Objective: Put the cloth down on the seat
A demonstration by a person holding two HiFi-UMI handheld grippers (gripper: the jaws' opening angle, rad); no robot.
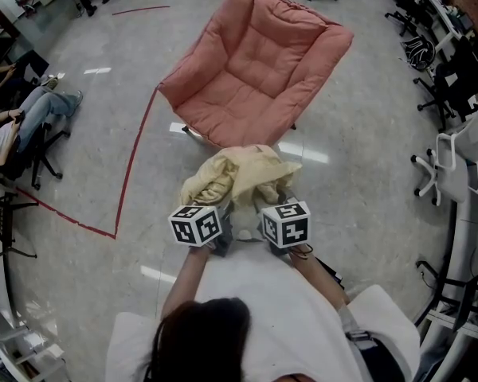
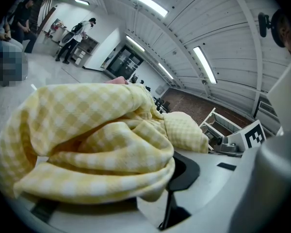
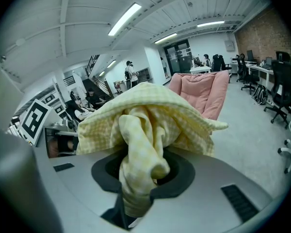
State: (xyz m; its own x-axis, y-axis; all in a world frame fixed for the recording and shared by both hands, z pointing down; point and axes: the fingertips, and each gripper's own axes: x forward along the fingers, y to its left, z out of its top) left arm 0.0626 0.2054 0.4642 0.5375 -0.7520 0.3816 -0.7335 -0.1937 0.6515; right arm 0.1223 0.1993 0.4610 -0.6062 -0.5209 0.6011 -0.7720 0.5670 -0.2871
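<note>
Carry step: left gripper (image 1: pixel 215 231) and right gripper (image 1: pixel 263 223) jaws both pinch the bunched yellow gingham cloth (image 1: pixel 235 177), short of the pink chair seat (image 1: pixel 235 106); next: reach over, lower, release

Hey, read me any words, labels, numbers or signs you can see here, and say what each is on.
No readable text anywhere.
The left marker cube and right marker cube carry only black-and-white square patterns, no letters or digits.
The cloth and pink chair show no label.
</note>
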